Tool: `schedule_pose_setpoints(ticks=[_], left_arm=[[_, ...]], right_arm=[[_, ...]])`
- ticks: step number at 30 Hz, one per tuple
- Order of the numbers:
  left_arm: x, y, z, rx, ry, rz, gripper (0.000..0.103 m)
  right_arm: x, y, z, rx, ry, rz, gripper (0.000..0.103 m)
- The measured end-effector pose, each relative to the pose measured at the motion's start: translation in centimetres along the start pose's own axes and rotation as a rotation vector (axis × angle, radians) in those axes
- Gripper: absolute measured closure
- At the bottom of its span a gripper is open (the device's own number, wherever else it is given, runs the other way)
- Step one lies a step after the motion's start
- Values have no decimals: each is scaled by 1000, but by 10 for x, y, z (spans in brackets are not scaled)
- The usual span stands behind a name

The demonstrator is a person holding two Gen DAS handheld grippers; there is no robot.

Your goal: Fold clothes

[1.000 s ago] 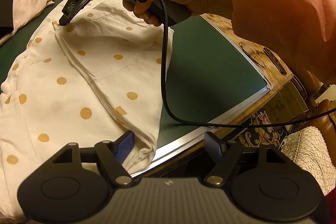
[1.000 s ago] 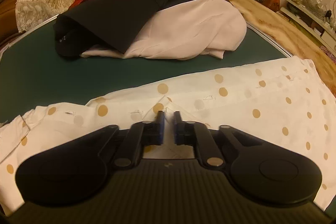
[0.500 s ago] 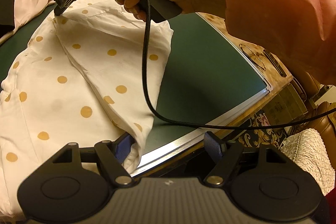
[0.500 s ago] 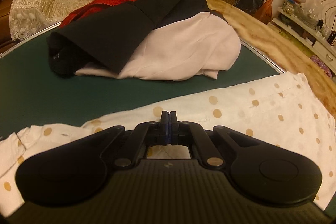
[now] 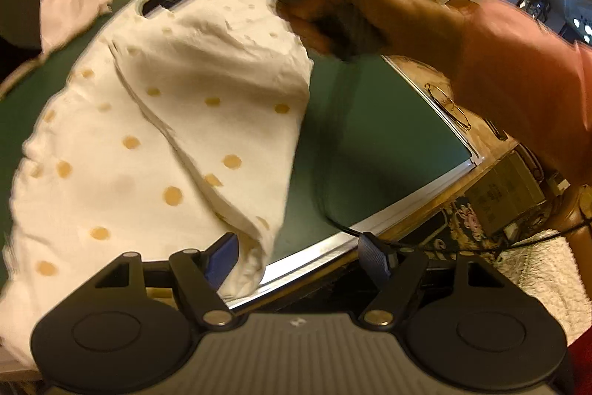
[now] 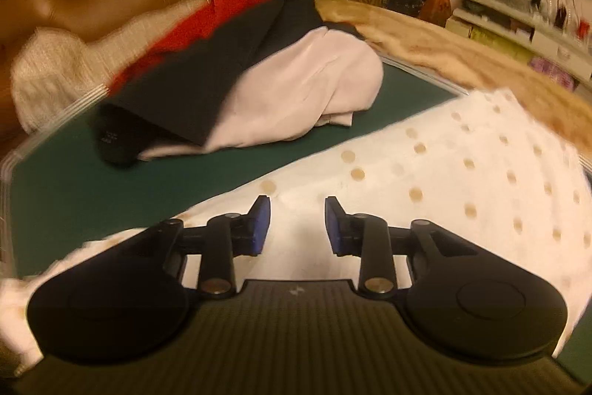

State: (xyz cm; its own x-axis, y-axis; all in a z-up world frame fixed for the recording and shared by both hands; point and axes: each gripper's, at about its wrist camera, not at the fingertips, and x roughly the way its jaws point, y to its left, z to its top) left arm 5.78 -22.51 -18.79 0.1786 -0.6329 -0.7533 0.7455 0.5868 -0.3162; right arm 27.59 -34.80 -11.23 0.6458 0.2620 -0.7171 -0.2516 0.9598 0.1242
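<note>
The left gripper was wide open by the table's near edge. The white spotted shirt lay folded on the green table. The right gripper hung open above it. Farther back sat a clothes pile.

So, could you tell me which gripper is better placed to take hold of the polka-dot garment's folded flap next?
Left. The left gripper is open with the polka-dot garment flap's corner between its fingers; the open right gripper hangs above flat cloth.
</note>
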Motion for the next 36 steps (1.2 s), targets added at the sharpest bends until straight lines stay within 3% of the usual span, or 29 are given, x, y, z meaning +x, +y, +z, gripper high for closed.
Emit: schedule_pose_setpoints(ticks=[2,5,7,10,15,17,23,27,32,36], left_arm=[[-9,-3,3,18,-27,16,27],[-7,-8,12,35,-48,-25,27],[4,-14,17,61,-29,-53,27],[27,-18,19,80,36,-61,27],[38,-10,14,35,67,-63,26],[37,-8,13,23,65,-62,26],[38,-10,15,21,69,-54,26],[39,-10,15,15,66,-54,26],[34,-9,14,3,67,-53,26],[8,-8,11,43,20,-13,26]], right_arm=[[-26,-14,-17,72,-22,51,63],[-57,-43,-50,222,-24,92,63],[-72,-65,-72,356,-30,132,63],[-79,-84,-97,451,-16,131,63],[-67,-90,-118,459,30,54,64],[-66,-95,-120,485,8,61,63],[-65,-85,-94,420,-52,22,63],[-37,-78,-64,361,-13,10,63],[-45,-65,-68,300,-20,-16,63],[-51,-54,-71,250,-27,-35,63]])
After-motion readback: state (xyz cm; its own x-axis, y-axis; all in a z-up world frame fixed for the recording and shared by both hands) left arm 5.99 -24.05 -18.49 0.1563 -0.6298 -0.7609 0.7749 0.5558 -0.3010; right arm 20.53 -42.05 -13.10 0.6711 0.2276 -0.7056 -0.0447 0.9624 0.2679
